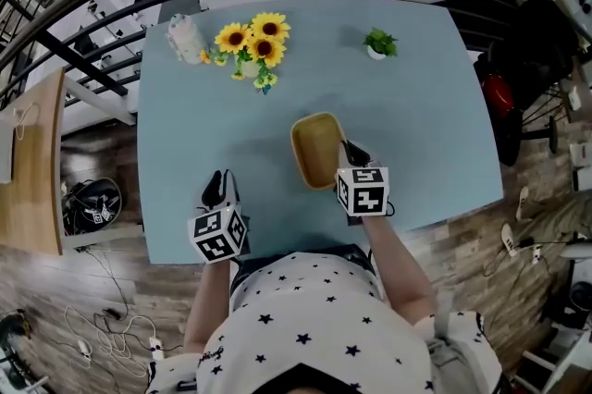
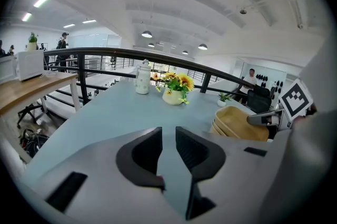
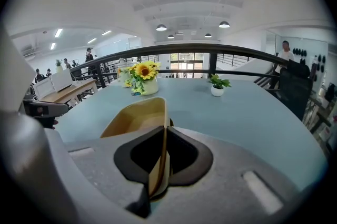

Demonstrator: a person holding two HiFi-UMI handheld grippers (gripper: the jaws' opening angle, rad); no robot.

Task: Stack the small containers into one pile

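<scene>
Tan nested containers [image 1: 317,150] sit near the middle of the pale blue table [image 1: 416,124] in the head view, well short of the sunflower vase [image 1: 252,45] and the small potted plant [image 1: 379,43]. The right gripper [image 1: 354,153] reaches the pile's right rim; the left gripper [image 1: 220,189] hovers apart from it, near the table's front edge.

In the left gripper view, its jaws stand spread with only bare table between them, and the pile shows several layered rims off to the right.

In the right gripper view, the jaws are pinched on the thin side wall of the top container, one pad inside and one outside.

This looks like the seating of the last piece. To do it well, the wall should be held level so the rims meet evenly all round, then pressed straight down before letting go. A one-sided pinch can tip the piece or drag the pile, so the free left gripper could steady the far rim.
</scene>
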